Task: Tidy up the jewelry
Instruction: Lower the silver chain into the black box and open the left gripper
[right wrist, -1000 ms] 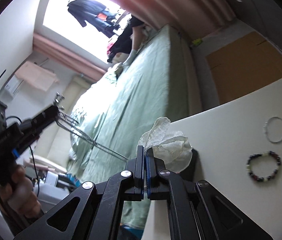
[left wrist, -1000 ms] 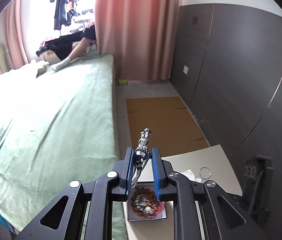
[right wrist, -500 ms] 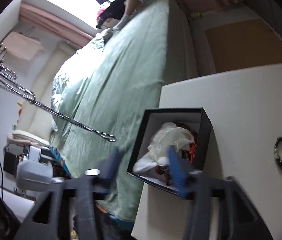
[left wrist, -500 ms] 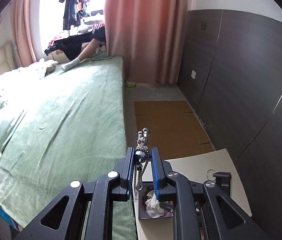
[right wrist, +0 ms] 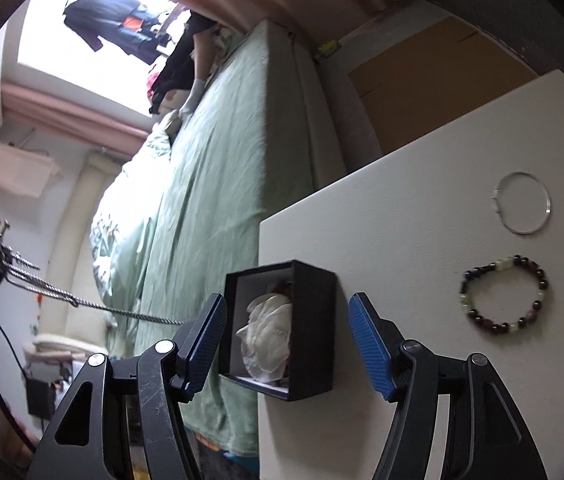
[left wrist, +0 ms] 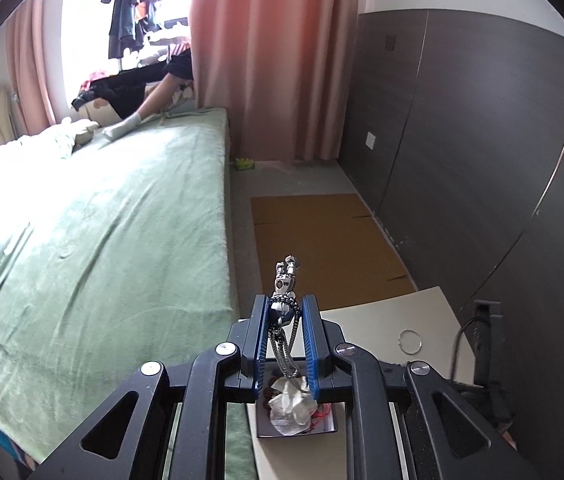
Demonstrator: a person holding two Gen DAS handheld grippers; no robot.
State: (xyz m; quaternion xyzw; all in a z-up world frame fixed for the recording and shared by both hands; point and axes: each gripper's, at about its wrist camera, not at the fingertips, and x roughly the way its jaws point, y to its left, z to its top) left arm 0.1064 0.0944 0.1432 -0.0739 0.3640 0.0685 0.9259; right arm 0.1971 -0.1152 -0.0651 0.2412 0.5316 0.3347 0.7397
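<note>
White desk [right wrist: 422, 208] stands beside a green bed [left wrist: 114, 240], brown cardboard [left wrist: 322, 240] on the floor beyond. A black box [right wrist: 314, 320] sits at the desk's bed-side edge, a beaded bracelet [right wrist: 504, 294] and a silver ring [right wrist: 522, 202] on bare desktop apart from it. The right gripper [right wrist: 286, 340] has just been opening; its jaws now straddle the box. The left gripper [left wrist: 284, 340] pinches a chain necklace [left wrist: 282, 312] above the box.

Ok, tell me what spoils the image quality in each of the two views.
Left wrist view: the window is blown out white and fisheye bends the wall panels; the chain in the left tongs is sharp. Right wrist view: the frame is rolled sideways, the window glares, the bed looks smeared, yet the box stays crisp.
</note>
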